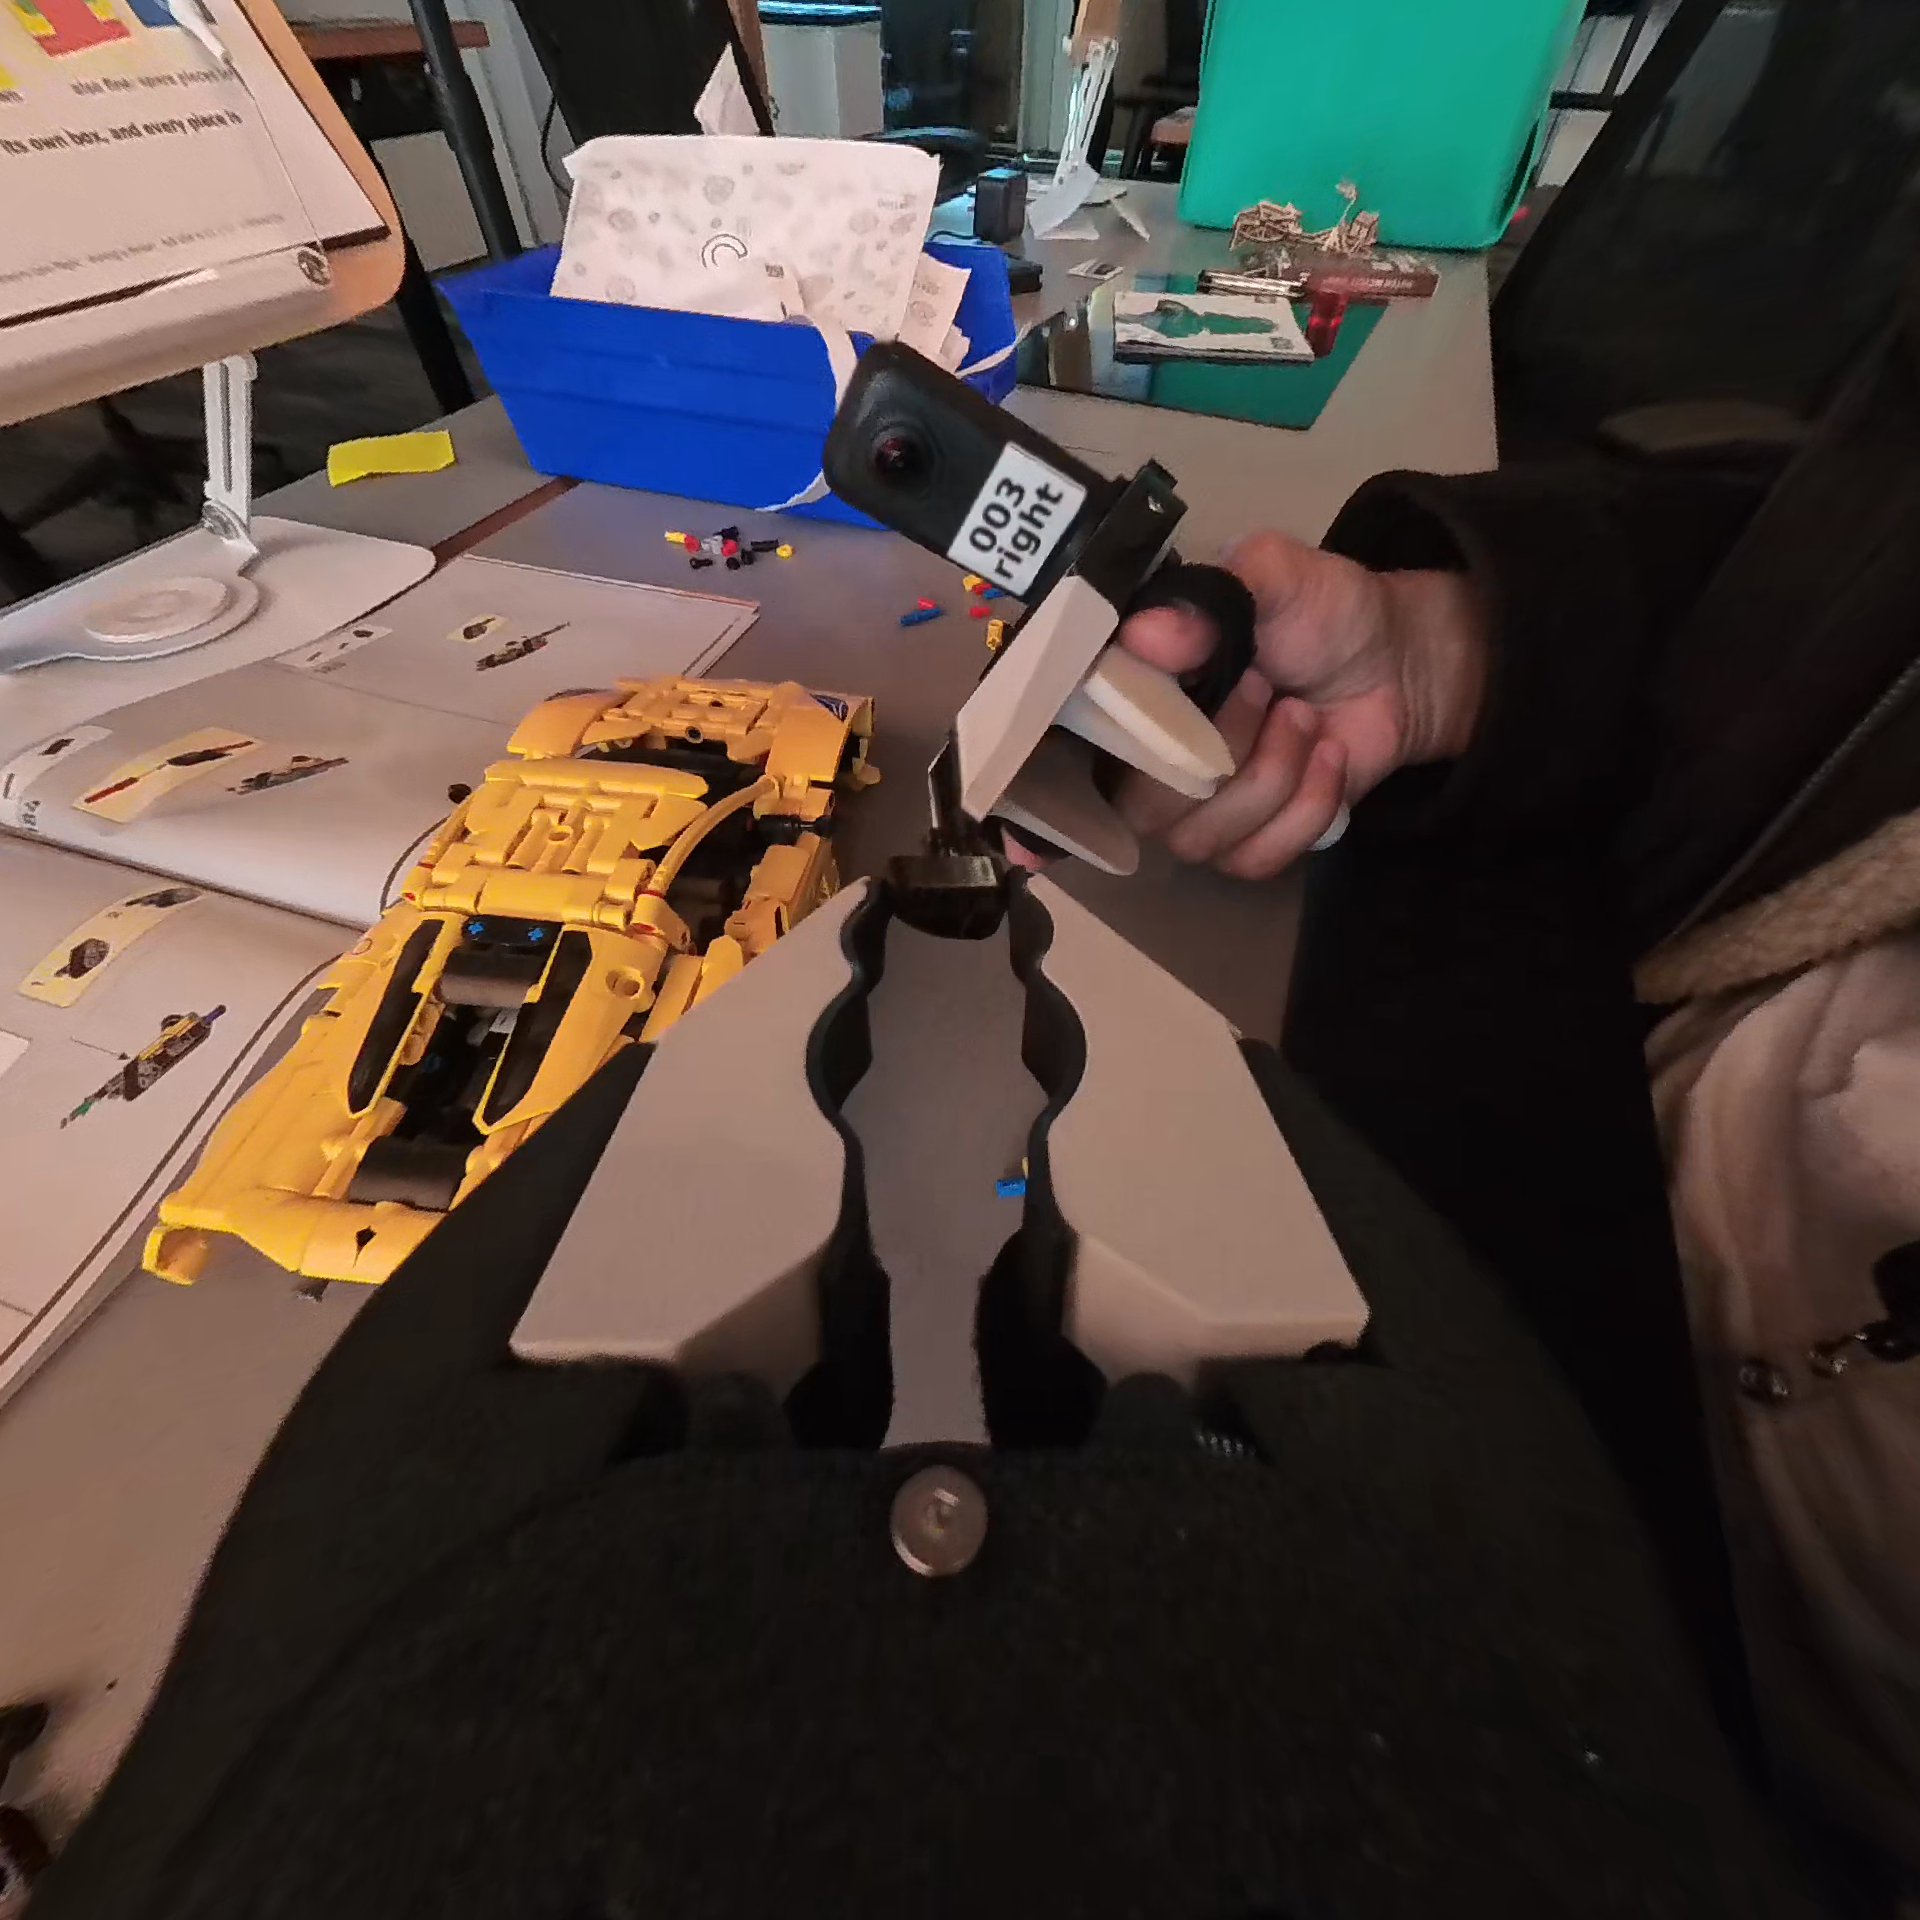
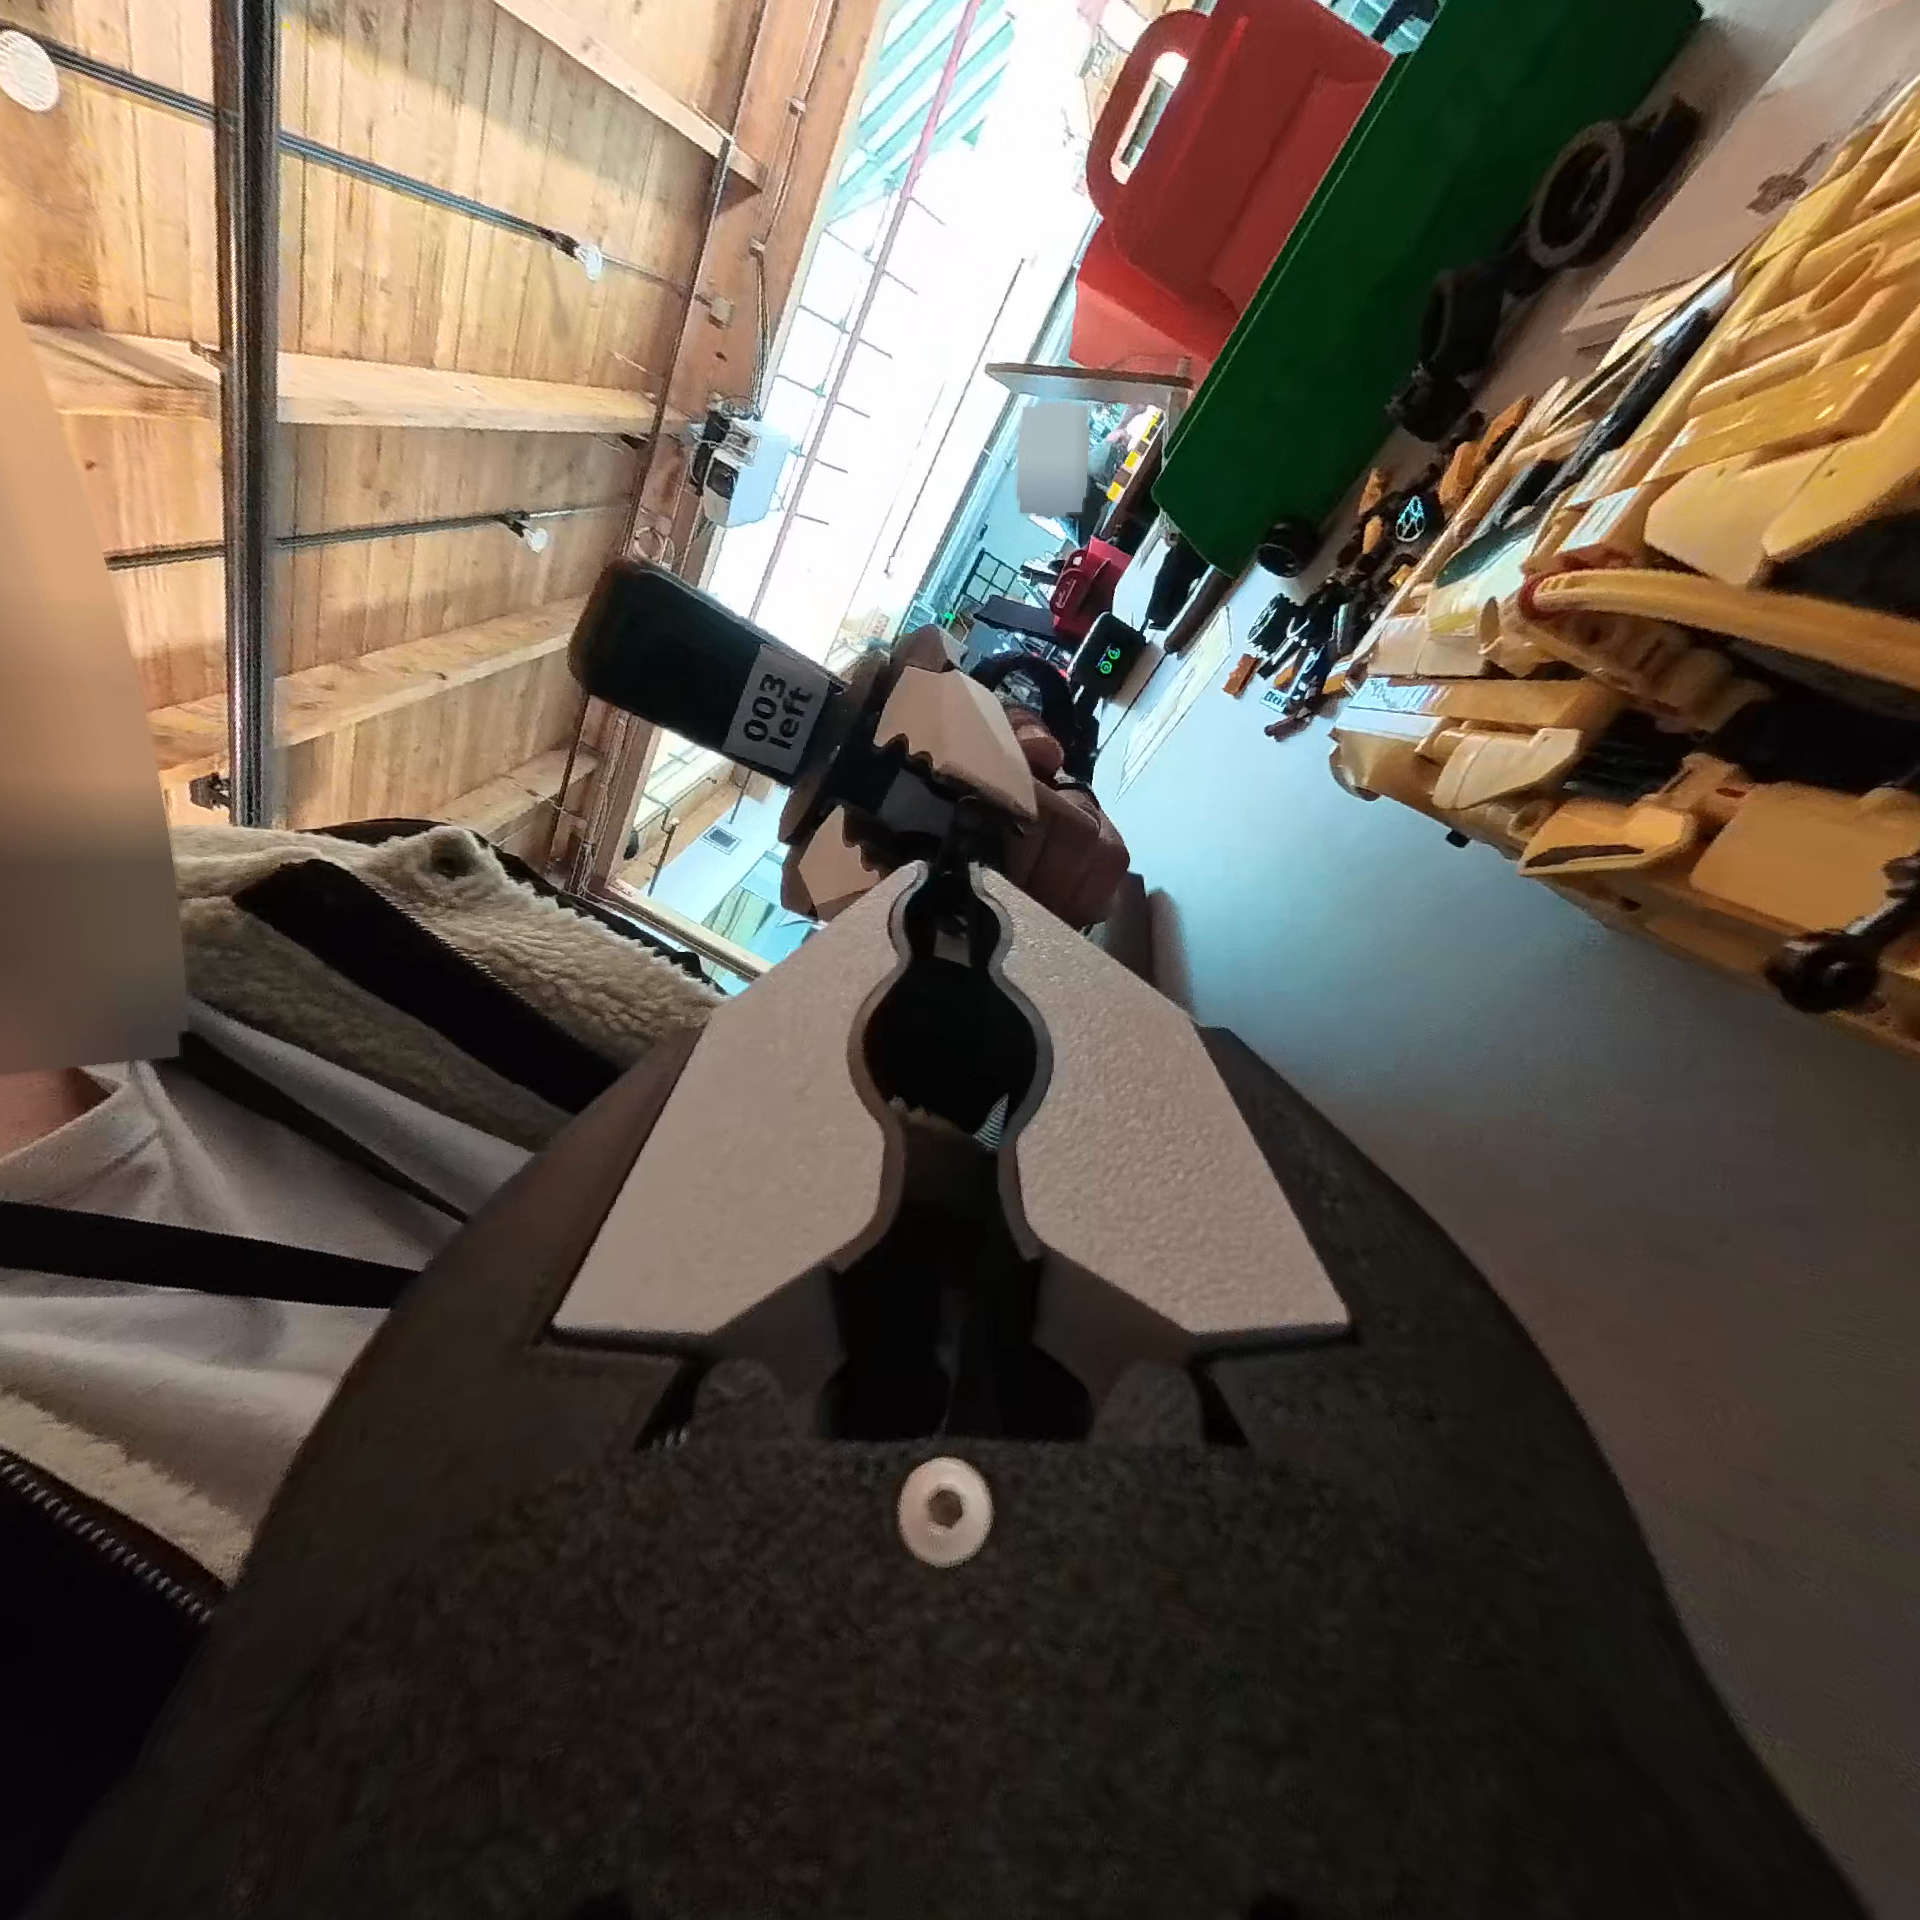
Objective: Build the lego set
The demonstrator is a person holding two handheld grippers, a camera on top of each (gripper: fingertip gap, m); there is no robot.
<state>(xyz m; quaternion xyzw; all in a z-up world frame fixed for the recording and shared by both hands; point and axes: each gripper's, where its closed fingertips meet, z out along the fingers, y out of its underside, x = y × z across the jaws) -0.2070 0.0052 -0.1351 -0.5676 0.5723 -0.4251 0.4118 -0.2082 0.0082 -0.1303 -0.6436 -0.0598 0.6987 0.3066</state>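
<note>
Right now my left gripper [image 1: 943, 902] clenches a small black wheel [image 1: 943, 896] in mid-air, right of the yellow car [image 1: 540, 966]. My right gripper [image 2: 943, 883] pinches a thin black pin [image 2: 951, 831] against it. Joining them seems the step; next I'd press straight in.

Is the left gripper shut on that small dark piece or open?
Shut on it. The left gripper pinches the small dark piece between its fingertips, held above the table, with the right gripper meeting it from above.
</note>
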